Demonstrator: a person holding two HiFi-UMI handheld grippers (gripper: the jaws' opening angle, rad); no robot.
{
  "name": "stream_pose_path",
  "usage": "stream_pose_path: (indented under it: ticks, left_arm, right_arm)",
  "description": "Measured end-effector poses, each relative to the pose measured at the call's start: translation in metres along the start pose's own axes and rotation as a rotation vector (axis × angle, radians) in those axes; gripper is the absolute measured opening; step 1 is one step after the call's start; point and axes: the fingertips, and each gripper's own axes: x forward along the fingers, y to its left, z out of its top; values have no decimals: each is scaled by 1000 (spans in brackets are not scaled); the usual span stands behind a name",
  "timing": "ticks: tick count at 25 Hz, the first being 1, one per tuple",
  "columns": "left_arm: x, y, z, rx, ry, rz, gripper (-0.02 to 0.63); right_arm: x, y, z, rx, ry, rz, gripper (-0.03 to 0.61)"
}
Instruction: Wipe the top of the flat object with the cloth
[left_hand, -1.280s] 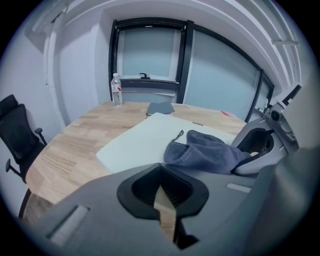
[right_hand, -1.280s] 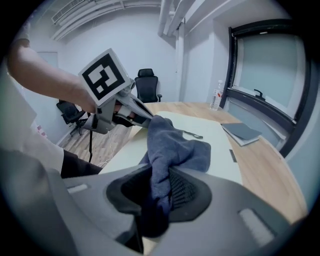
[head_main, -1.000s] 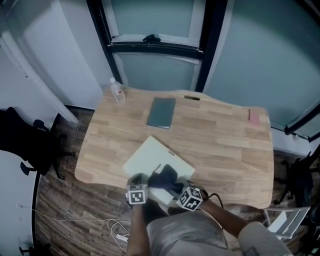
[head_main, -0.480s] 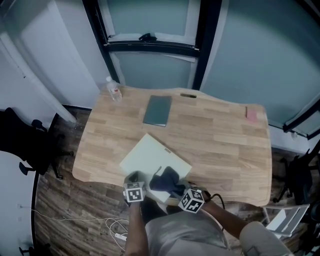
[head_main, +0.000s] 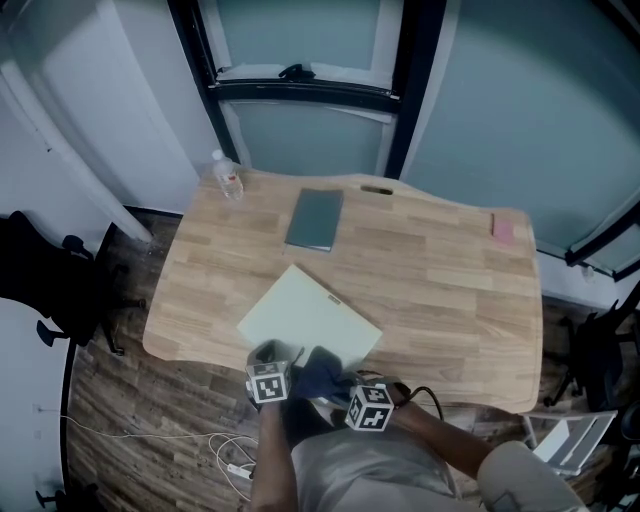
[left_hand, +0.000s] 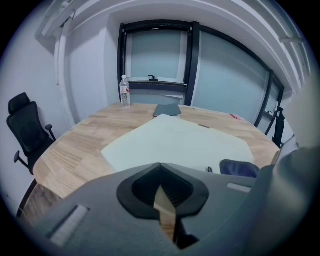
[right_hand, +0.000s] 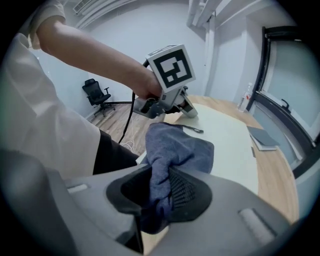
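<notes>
Head view: a pale flat board (head_main: 308, 318) lies on the wooden surface (head_main: 450, 285) near its front edge. The left tool (head_main: 268, 358) and right tool (head_main: 335, 388) sit at the board's near corner, with the dark blue cloth (head_main: 320, 368) between them.

Left gripper view: the jaws are closed together, and the board lies just ahead.

Right gripper view: the jaws clamp the bunched cloth.

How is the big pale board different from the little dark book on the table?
The pale board is much bigger than the grey notebook. The board is light, the notebook dark. The board sits at the wooden table's near edge, the notebook by the far edge. Both lie flat.
</notes>
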Motion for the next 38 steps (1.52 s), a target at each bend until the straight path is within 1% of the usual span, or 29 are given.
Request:
stream_pose_path:
  ticks: [3,6,9,12,15,17,19,21,23,26,28,33,36,38]
  left_arm:
    - [-1,1,5,-12,-24,8,8]
    - [0,1,3,-18,-13,7,8]
    - [3,2,0,-4,-10,9,8]
    - [2,2,4,-16,-21,5,8]
    - [0,0,4,-26,-1,-18,8]
    - [-6,1,8,8,5,-46,8]
    - [-18,8,17,40,-38,-45,8]
    - [-34,23,23,9,-86,-24,8]
    - [-49,39,21,-30,-106,3,8]
    - [-64,56,5,-67,-102,37,8]
    - [-69,59,-8,-92,-92,44,8]
    - [-73,52,-31,-136,-60,32,8]
    - [-72,52,-36,-146,-51,33,8]
    - [-71,52,-36,-152,-54,25,8]
  right_arm:
    - [11,16,14,-61,15,75,101]
    - [20,22,25,-105,31,124,101]
    - [24,16,35,-79,21,153,101]
    - [28,7,43,-46,5,163,101]
    - [33,0,48,-45,-1,162,101]
    - [34,-2,53,-40,-5,174,101]
    - [34,-3,58,-36,-10,193,101]
    - [34,-6,61,-44,-8,207,101]
    - [37,-9,65,-54,-8,219,101]
    - [41,-11,73,-54,-17,245,101]
    - [43,-14,80,-48,-24,264,101]
    - [47,-24,93,-37,-32,299,101]
    - [52,-33,98,-19,-38,328,101]
    - [55,-40,101,-15,-41,333,101]
